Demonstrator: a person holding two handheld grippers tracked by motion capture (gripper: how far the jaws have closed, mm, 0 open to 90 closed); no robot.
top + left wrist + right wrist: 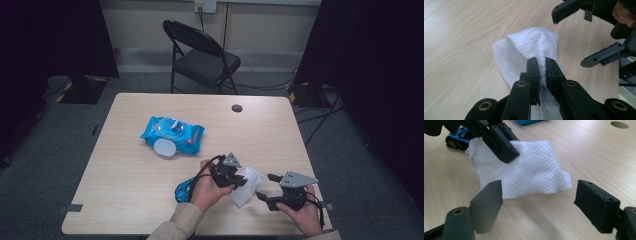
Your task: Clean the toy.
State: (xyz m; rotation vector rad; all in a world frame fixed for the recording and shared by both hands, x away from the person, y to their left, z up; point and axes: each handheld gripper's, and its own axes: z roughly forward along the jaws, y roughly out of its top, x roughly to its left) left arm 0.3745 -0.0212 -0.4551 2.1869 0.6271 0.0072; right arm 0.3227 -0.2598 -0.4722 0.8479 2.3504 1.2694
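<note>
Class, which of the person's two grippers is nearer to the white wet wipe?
Left. The left gripper is shut on the white wet wipe, pinching its edge. The right gripper is open just short of it, not touching.

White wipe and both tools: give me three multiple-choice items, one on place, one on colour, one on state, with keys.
1. Where does the blue wipe pack lie?
A. on the table, beyond the hands
B. on the chair
C. on the floor

2. What colour is the toy car by the left hand?
A. red
B. blue
C. yellow

3. How do the tools stand?
A. both open
B. left tool shut on the white wipe, right tool open
C. right tool shut on the wipe, left open

Key: 1 A, the high view shows the pack mid-table. 2 B, blue body with black wheels. 3 B, left jaws pinch the wipe; right jaws stand wide apart before it.
</note>
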